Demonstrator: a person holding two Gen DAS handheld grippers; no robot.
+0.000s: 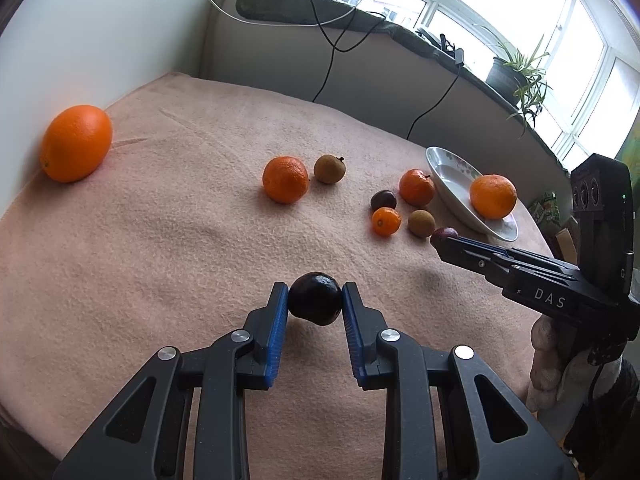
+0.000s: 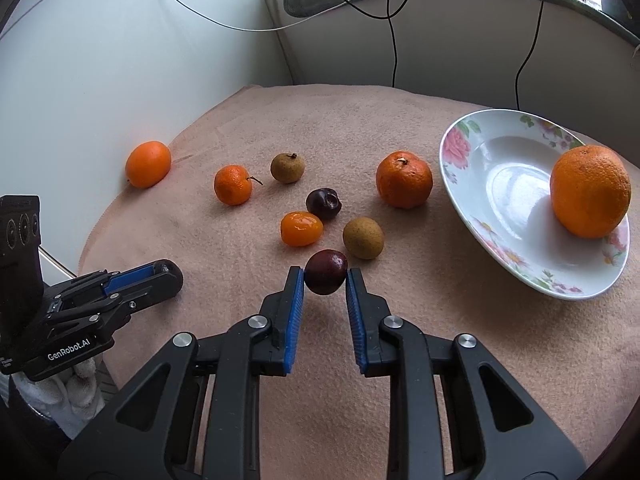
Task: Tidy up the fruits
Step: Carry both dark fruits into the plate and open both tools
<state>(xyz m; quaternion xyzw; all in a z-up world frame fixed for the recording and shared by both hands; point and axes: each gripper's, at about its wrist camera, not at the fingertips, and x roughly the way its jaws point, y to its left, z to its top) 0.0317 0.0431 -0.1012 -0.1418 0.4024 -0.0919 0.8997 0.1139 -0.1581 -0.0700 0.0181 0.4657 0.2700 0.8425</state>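
Fruits scattered on cloth; left gripper (image 1: 315, 300) clamps dark plum (image 1: 315, 298), right gripper (image 2: 325, 277) clamps red plum (image 2: 325, 271). Risk: smooth round skins slipping from pads, rolling away from plate (image 2: 500, 168) at far right.

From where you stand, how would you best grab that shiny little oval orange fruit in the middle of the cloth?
Pinch the kumquat across its short middle, coming from above. It lies on its side, long axis level, with a dark plum and brown longan close by, so sideways approaches look crowded.

One orange (image 2: 590, 191) lies in the plate (image 2: 496, 196), other fruits left of it.
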